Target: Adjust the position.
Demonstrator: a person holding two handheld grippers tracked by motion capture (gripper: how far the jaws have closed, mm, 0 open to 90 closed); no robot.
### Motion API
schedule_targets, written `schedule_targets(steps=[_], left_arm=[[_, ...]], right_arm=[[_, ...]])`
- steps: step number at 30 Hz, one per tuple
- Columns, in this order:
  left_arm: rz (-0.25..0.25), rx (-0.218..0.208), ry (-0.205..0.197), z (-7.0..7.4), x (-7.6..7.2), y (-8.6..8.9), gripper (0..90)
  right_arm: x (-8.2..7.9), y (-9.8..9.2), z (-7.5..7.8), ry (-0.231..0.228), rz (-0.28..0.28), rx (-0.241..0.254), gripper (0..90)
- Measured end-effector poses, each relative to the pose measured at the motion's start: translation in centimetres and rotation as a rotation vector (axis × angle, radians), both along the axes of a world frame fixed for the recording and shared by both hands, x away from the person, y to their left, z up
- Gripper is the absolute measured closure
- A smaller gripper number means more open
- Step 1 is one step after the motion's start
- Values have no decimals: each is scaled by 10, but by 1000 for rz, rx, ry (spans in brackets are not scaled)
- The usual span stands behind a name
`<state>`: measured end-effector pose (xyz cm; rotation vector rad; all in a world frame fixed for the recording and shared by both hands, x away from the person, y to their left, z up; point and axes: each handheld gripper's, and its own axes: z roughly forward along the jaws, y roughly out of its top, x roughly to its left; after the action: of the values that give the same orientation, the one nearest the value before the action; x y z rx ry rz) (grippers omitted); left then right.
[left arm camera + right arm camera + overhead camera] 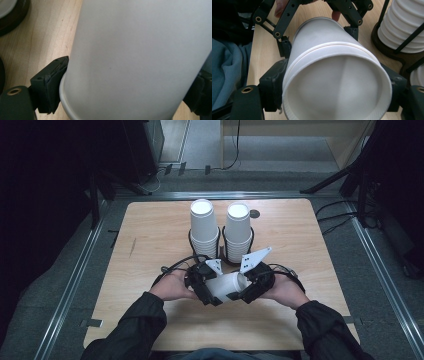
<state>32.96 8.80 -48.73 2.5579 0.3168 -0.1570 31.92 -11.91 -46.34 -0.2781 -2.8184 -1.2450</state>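
You held a white paper cup on its side just above the light wooden desk, directly in front of the two stacks of white paper cups in black wire holders, and both tools were on it at once. Your left gripper clamped the cup's lower body, jaws pressed against its wall from either side, while your right gripper took the open rim end; in the right gripper view its jaws sat tight against the cup's wall just behind the rolled lip, squeezing from both sides. A faint seam line ringed the cup near the rim, so you were probably gripping two nested cups at opposite ends in order to pull them apart. Your forearms came in low and converged, wrists turned inward so the two grippers faced each other along the cup's axis, hands wrapped around the gripper bodies.
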Motion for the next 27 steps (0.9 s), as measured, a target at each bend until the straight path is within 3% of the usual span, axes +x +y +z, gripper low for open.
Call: schedule_targets(steps=[2,5,11,15,20,24,27], left_arm=[[21,-22,-10,1,-2,2,65],[46,-16,-41,3,-2,4,0],[84,-71,-41,11,1,12,0],[83,-98,-27,13,2,17,0],[92,-132,-44,17,3,23,0],[138,-207,-54,21,4,31,0],[145,-248,-56,23,4,35,0]], right_arm=[[0,-2,2,2,-5,15,234],[2,-4,2,3,-16,16,232],[4,-13,5,-1,-41,36,231],[5,-19,8,6,-66,57,230],[7,-25,11,24,-94,78,230],[9,-31,14,21,-110,96,230],[9,-33,16,23,-117,116,229]])
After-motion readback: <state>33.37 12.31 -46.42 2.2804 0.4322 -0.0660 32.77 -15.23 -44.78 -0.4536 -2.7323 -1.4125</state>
